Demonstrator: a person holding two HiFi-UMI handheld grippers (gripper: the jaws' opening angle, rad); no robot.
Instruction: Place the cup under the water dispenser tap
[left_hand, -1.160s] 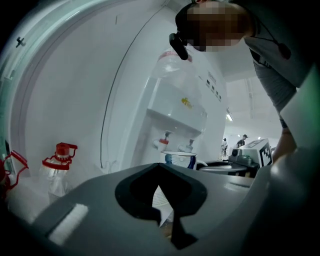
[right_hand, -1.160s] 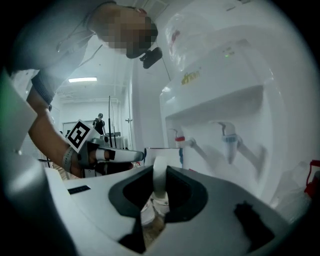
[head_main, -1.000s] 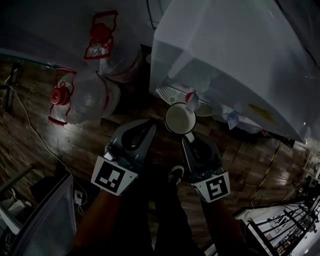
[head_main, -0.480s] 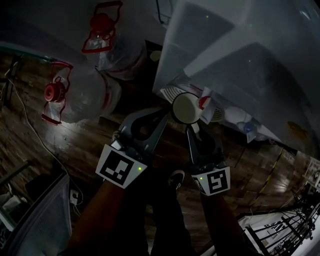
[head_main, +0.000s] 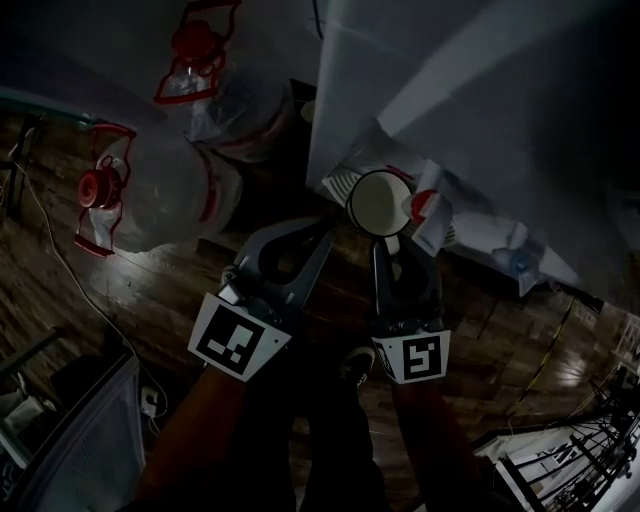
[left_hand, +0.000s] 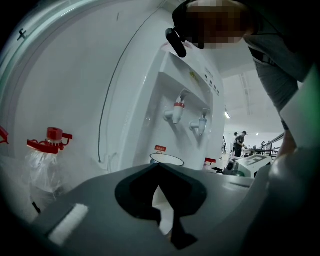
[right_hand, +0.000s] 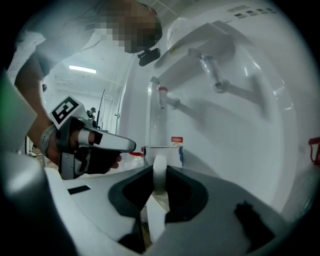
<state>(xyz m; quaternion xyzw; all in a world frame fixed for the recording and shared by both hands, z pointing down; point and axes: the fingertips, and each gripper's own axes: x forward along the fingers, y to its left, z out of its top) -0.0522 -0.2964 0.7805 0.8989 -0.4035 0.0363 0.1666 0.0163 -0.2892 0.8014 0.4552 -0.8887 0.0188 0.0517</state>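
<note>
We're clamping the right gripper (head_main: 388, 242) on the cup (head_main: 380, 203) by its handle (right_hand: 159, 172), holding it upright below the red tap (head_main: 425, 207), close against the dispenser (head_main: 450, 90). The left gripper (head_main: 326, 230) is hanging alongside, jaws together, gripping nothing.

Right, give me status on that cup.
Right gripper holds cup by its handle. Left gripper shut, empty, alongside. Cup upright, just by the red tap. Nothing in the way.

White cup (head_main: 378, 203), upright (held by its handle), just beside and lower than the red tap (head_main: 425, 207)
</note>
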